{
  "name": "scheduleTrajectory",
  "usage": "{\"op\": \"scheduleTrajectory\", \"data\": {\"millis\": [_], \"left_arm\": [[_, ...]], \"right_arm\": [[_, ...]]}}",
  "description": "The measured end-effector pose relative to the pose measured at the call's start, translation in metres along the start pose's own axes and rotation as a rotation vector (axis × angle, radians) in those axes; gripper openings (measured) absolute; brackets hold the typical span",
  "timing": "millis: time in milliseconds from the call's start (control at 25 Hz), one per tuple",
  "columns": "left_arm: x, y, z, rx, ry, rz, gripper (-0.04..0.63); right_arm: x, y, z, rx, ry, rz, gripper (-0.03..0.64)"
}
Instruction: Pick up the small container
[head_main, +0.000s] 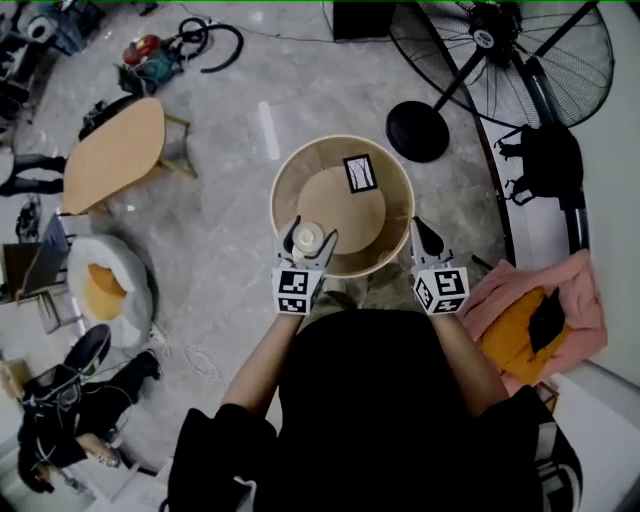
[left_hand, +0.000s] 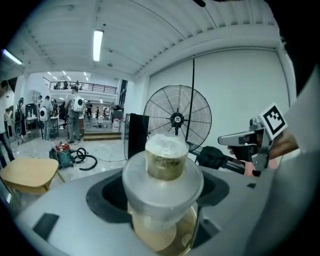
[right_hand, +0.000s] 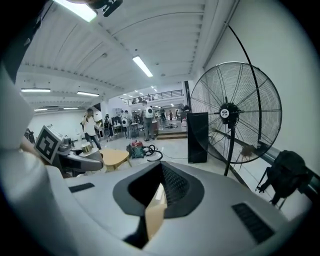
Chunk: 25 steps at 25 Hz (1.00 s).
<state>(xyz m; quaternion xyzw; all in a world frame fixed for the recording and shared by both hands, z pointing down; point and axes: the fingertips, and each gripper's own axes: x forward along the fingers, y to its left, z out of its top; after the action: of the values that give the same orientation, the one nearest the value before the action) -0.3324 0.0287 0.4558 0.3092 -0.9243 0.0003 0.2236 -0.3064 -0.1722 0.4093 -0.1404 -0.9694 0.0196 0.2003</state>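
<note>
Small clear cylindrical container (head_main: 308, 236) (left_hand: 166, 157), white top; clamped upright between the jaws of the left gripper (head_main: 309, 246) (left_hand: 162, 200), above the near rim of the round tan wooden table (head_main: 392, 178); right gripper (head_main: 427, 236) (right_hand: 154, 202) beside that rim, jaws nearly together, empty.

Person in black top, both bare forearms stretched forward and down, elbows bent, roughly parallel. Left forearm (head_main: 262, 362) leads to the left white-and-grey two-jaw gripper (head_main: 308, 240), black-and-white marker cube (head_main: 295, 290) at its rear, pointing forward. Its jaws are clamped on either side of a small clear round container with a white lid (left_hand: 166, 157), held upright between them. Right forearm (head_main: 462, 355) leads to the right white-and-grey two-jaw gripper (head_main: 426, 238), marker cube (head_main: 441, 290) at its rear, level with the left one and well apart from it. Its jaws are drawn together to a thin slit, nothing held.
</note>
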Motion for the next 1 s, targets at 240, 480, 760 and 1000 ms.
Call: {"op": "scheduleTrajectory", "data": {"millis": [240, 480, 760, 1000], "left_arm": [[-0.007, -0.029, 0.028, -0.021, -0.016, 0.054, 0.36], [0.005, -0.047, 0.039, -0.077, -0.042, 0.138, 0.36], [0.019, -0.051, 0.055, -0.081, -0.072, 0.197, 0.36], [0.022, -0.051, 0.06, -0.082, -0.069, 0.214, 0.359]], "right_arm": [[-0.006, -0.03, 0.026, -0.036, -0.039, 0.071, 0.021], [-0.004, -0.071, 0.042, -0.061, -0.069, 0.093, 0.021], [0.006, -0.107, 0.062, -0.095, -0.074, 0.09, 0.021], [0.012, -0.114, 0.079, -0.098, -0.097, 0.103, 0.021]]}}
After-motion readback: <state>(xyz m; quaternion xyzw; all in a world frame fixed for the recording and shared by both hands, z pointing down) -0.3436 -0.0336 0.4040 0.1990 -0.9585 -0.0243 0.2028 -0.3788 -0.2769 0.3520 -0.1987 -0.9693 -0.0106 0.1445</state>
